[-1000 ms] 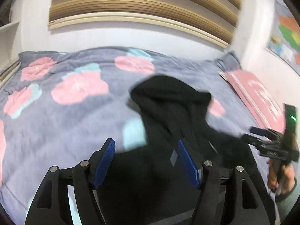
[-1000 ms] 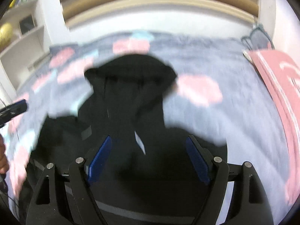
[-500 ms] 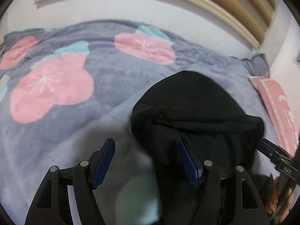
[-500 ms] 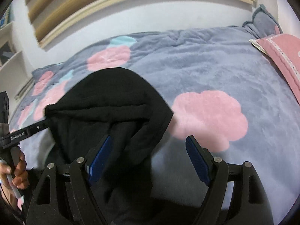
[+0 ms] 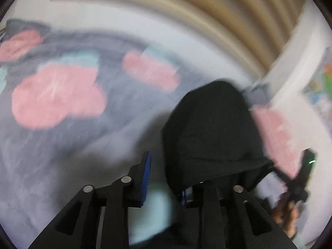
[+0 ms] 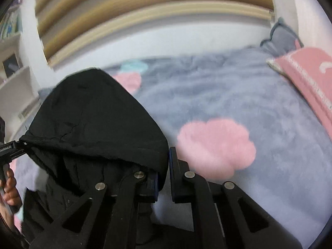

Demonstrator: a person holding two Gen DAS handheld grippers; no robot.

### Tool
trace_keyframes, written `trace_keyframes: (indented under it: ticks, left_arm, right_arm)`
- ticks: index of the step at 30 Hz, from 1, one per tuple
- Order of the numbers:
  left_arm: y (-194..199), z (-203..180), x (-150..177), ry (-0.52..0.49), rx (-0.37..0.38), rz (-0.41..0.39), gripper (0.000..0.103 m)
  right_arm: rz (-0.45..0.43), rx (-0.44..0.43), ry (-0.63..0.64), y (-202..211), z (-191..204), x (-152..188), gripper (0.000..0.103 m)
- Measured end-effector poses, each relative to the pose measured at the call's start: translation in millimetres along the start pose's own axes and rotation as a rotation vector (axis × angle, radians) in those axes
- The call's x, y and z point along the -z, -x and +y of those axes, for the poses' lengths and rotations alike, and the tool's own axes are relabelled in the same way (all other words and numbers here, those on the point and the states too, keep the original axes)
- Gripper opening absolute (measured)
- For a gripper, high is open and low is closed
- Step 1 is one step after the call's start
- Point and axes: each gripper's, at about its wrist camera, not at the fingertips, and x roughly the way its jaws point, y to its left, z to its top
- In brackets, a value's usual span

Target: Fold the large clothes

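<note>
One black hooded garment point(image 6: 93, 114); one grey flowered blanket point(image 6: 228, 95); one pink pillow point(image 6: 311, 72); two tools: left tool point(image 5: 164, 178), right tool point(image 6: 164, 174).

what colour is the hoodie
Plain black hoodie, clearest in the right wrist view.

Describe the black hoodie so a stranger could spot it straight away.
Start at the grey blanket with pink flowers covering the bed. The hoodie hangs above its near side, held between two grippers. It is the only plain black thing among pastel bedding.
</note>
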Motion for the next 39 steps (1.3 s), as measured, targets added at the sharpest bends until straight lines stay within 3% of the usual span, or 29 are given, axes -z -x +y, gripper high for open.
trace_keyframes:
  ticks: [2,3,5,10,12,15,17,18,19,22,24,27,29,31,36,39]
  left_arm:
    - [-50.5,22.5,16.4,0.056,-0.054,0.15,0.028]
    - [-64.9,29.8,22.6,0.075,-0.042,0.183,0.03]
    - [-65.1,35.1,24.7,0.087,-0.002,0.131,0.031]
    - [-42.2,29.0,26.1,0.065,0.049,0.09,0.035]
    - [-9.7,15.2,23.8,-0.029,0.078,0.048,0.035]
    - [42.1,-11.1,20.4,-0.222,0.115,-0.026,0.051]
    - [69.4,-23.1,14.2,-0.275,0.111,-0.098,0.067]
    - [80.7,-33.2,8.8,-0.298,0.129,-0.135,0.069]
    - [84.8,-40.2,3.3,-0.302,0.143,-0.156,0.071]
    - [61.1,-65.5,-18.1,-0.295,0.117,-0.155,0.072]
    - [19.5,-78.4,-22.4,-0.289,0.025,-0.133,0.072]
    - [-54.6,-58.7,-8.4,-0.214,-0.074,-0.008,0.072]
    - [-96.2,-36.8,10.0,-0.175,-0.119,0.102,0.072]
    - [-92.0,-37.7,11.7,-0.183,-0.107,0.069,0.072]
    - [-84.0,-36.5,14.5,-0.181,-0.094,0.03,0.073]
    - [-65.0,-39.3,12.8,-0.187,-0.064,-0.012,0.073]
  right_arm:
    - [0.123,0.003,0.02,-34.5,-2.0,13.9,0.008]
    - [0.21,0.005,0.026,-58.9,-4.5,24.7,0.008]
    - [0.257,-0.023,0.002,-76.3,-10.4,30.1,0.008]
    - [0.227,-0.075,-0.039,-69.5,-22.3,28.0,0.016]
    - [0.212,-0.062,-0.022,-53.1,-19.9,23.7,0.023]
    - [0.155,-0.113,0.019,-12.1,-12.6,12.0,0.034]
    - [0.082,-0.149,0.041,21.8,-3.1,-1.2,0.048]
    - [0.037,-0.16,0.049,35.4,2.7,-10.1,0.059]
    - [-0.024,-0.178,0.058,47.5,11.3,-22.5,0.061]
    - [-0.053,-0.188,0.104,37.9,44.4,-54.5,0.061]
    - [-0.023,-0.194,0.107,8.2,61.3,-67.6,0.061]
    - [0.016,-0.177,0.092,-48.3,64.1,-68.6,0.061]
    - [0.115,-0.189,0.097,-97.2,65.5,-54.9,0.061]
    - [0.238,-0.167,0.108,-139.9,60.2,-31.3,0.061]
    - [0.224,-0.178,0.078,-144.2,52.6,-27.2,0.06]
    - [0.209,-0.177,0.068,-115.4,53.1,-32.2,0.061]
